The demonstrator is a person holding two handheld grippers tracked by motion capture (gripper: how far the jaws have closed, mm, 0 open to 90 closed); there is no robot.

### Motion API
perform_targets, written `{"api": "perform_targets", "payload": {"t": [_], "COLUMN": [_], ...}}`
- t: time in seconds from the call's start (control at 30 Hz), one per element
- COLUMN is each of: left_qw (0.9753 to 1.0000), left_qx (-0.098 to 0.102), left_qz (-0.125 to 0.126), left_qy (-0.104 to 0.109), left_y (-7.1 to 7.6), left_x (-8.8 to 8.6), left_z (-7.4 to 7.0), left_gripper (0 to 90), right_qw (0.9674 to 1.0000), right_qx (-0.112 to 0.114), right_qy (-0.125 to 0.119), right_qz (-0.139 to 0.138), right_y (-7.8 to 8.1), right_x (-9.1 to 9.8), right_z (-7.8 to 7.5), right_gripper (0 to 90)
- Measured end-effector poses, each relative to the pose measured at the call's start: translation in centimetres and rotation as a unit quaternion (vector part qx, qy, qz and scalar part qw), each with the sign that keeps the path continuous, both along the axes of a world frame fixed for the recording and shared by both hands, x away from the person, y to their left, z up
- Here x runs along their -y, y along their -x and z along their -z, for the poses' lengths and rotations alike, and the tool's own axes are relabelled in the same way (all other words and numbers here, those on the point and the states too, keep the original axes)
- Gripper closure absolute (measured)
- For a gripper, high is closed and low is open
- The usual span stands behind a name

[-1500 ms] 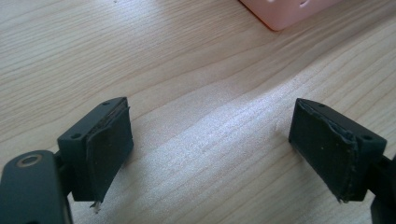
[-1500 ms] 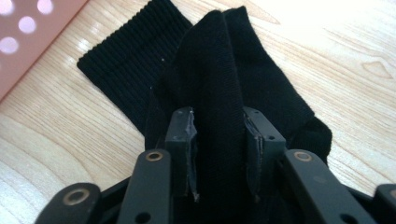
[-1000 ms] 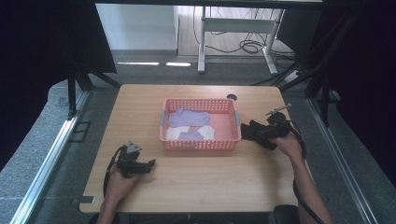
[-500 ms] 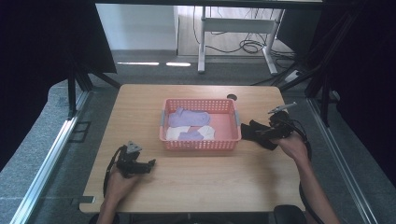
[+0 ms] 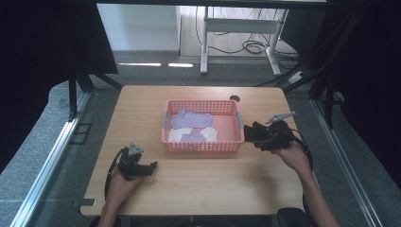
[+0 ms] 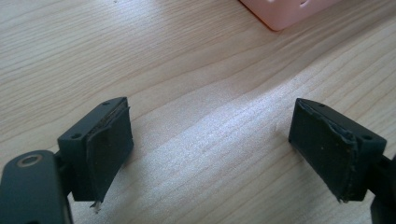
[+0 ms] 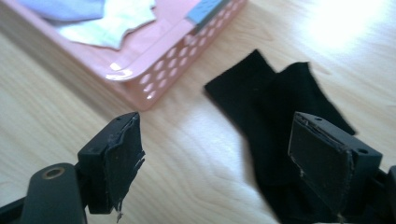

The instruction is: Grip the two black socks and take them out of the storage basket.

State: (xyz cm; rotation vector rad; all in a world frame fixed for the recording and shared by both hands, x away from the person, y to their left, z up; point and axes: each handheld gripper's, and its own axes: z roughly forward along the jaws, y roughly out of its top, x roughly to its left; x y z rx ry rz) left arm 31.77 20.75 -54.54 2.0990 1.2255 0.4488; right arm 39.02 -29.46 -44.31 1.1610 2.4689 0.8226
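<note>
Wooden table (image 5: 198, 184), pink basket (image 5: 203, 145) of socks, no readable labels, 2 claws spread empty, perhaps black sock (image 7: 280, 112) beside right claw (image 7: 229, 163).

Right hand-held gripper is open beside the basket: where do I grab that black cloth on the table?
Take the black cloth at its near end, beside the right hand-held gripper, coming straight down from above. It lies flat on the table, so one jaw must slide under an edge. Its far corners sit closer to the pink basket, which could crowd the jaws.

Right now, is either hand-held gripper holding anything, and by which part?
Nothing is held. The left hand-held gripper is open over bare table; the right hand-held gripper is open above the black cloth.
</note>
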Motion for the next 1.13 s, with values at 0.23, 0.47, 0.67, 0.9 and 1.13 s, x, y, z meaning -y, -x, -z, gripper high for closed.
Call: {"api": "perform_targets", "payload": {"t": [0.23, 0.47, 0.67, 0.9, 1.13], "left_qw": [1.0, 1.0, 1.0, 1.0, 1.0], "left_qx": [0.0, 0.0, 0.0, 0.0, 0.0], "left_qz": [0.0, 0.0, 0.0, -0.001, 0.0], "left_qy": [0.0, 0.0, -0.001, 0.001, 0.001], "left_y": [0.0, 0.0, 0.0, 0.0, 0.0], "left_x": [0.0, 0.0, 0.0, 0.0, 0.0], "left_z": [0.0, 0.0, 0.0, 0.0, 0.0], "left_gripper": [13.4, 13.4, 13.4, 13.4, 13.3], "right_qw": [0.9998, 0.9994, 0.9989, 0.9985, 0.9988], "right_qx": [-0.002, -0.007, -0.013, -0.018, -0.004], "right_qy": [-0.004, -0.007, -0.002, 0.002, -0.011], "right_qz": [-0.018, -0.033, -0.045, -0.051, -0.048], "right_y": [1.3, 2.5, 3.4, 4.3, 4.6], "right_x": [-1.3, -2.6, -3.7, -4.5, -4.3], "right_z": [1.5, 3.3, 5.7, 8.6, 8.9], "right_gripper": [17.2, 17.3, 17.2, 12.6, 11.8]}}
